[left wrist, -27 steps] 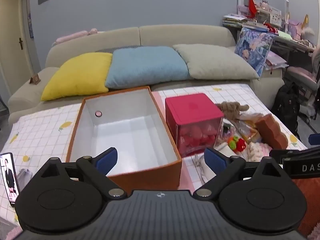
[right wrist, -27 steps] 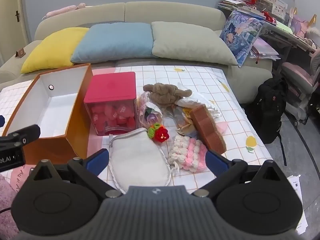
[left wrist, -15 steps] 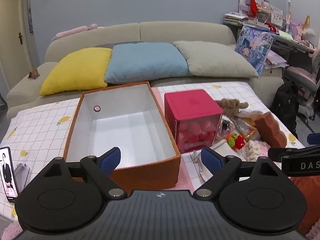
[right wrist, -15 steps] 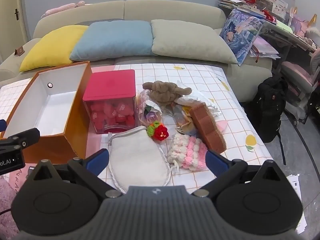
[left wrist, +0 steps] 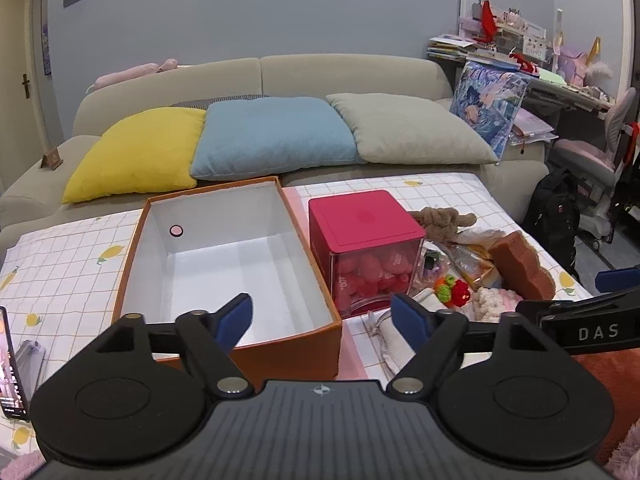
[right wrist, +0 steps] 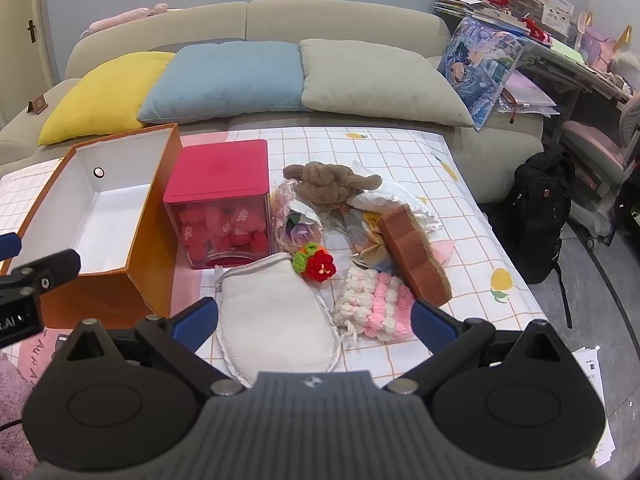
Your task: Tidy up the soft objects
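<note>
1. Two claws hung wide and held nothing: the left claw (left wrist: 322,316) hovered over the near end of the orange box (left wrist: 224,252), and the right claw (right wrist: 316,316) over the white pouch (right wrist: 276,320).
2. Soft things lay heaped on the checked worktop (right wrist: 460,184), to the right of the red-lidded cube (right wrist: 220,204): a brown plush (right wrist: 332,184) at 12 o'clock of the heap, a crochet strawberry (right wrist: 316,266) in the middle, a pink-and-white knit piece (right wrist: 376,304) at 5 o'clock, a brown sponge block (right wrist: 416,256) at 3 o'clock.
3. Pieces touched or overlapped, so a grab at one would likely have dragged a neighbour, or caught the crinkled wrappers (right wrist: 384,200) under the plush.
4. The pouch's drawstring (right wrist: 224,276) looked loose and could have snagged a finger.
5. The knit piece and sponge sat near the worktop's right edge; a push toward 3 o'clock might have tipped them off.
6. Room was tight between cube and heap; the box stood open with nothing visible inside, its tall wall a likely obstacle on a low carry.
7. A phone (left wrist: 10,364) lay at the worktop's near left edge, at 8 o'clock in the left view.
</note>
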`<state>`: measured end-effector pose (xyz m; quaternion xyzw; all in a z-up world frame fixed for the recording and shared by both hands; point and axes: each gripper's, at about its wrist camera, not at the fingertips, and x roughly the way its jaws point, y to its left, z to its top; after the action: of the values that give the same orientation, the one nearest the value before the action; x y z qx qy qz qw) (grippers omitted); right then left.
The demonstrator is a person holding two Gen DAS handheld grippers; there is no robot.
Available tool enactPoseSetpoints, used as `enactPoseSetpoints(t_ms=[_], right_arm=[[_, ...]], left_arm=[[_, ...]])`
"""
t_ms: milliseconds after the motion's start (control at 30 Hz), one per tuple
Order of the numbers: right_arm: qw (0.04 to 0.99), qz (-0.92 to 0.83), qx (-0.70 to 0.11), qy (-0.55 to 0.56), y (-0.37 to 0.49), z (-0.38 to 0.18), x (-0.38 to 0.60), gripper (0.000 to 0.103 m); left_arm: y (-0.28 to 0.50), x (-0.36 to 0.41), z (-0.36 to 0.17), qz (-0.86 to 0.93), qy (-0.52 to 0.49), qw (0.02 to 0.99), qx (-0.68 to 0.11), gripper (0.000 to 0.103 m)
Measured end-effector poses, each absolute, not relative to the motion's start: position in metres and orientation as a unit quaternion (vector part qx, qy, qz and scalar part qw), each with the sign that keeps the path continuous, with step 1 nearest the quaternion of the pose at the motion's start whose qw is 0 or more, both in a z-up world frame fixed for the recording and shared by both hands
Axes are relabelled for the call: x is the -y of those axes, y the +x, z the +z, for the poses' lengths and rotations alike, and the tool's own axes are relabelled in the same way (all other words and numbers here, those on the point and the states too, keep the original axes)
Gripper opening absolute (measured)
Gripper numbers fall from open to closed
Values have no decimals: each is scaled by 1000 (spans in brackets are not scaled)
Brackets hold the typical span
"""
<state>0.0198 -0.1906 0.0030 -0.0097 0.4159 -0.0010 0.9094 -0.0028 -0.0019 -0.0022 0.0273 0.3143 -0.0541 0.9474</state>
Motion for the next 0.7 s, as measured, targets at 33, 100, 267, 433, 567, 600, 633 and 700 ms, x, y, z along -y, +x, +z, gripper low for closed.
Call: enactPoseSetpoints(t_ms=[33,100,267,433,567,600,633,700], right_arm=[[909,-2,-417,-12,20,3,190,100],[908,-2,-418,-13,20,2,190,100],[910,-3,-415,-13,20,2,189,100],[910,-3,-415,-13,20,2,190,100],[910,-2,-414,-14,19,2,189,100],[910,-2,-414,-14,19,2,189,100],[910,-2,-414,-13,19,2,189,100],[910,-2,-414,-14,19,1,189,100]], left_arm=[[-3,3,-2,-54,30,948,-313,91],[-3,3,-2,-52,33,949,-310,91],[-2,1,-1,-48,31,949,-310,91],[-2,0,-1,-44,33,948,-312,91],[-2,-1,-1,-42,31,949,-312,91],[-2,-1,-1,-41,31,949,-312,91],[-2,-1,-1,-41,32,948,-313,91],[-2,-2,-2,-39,33,948,-313,91]])
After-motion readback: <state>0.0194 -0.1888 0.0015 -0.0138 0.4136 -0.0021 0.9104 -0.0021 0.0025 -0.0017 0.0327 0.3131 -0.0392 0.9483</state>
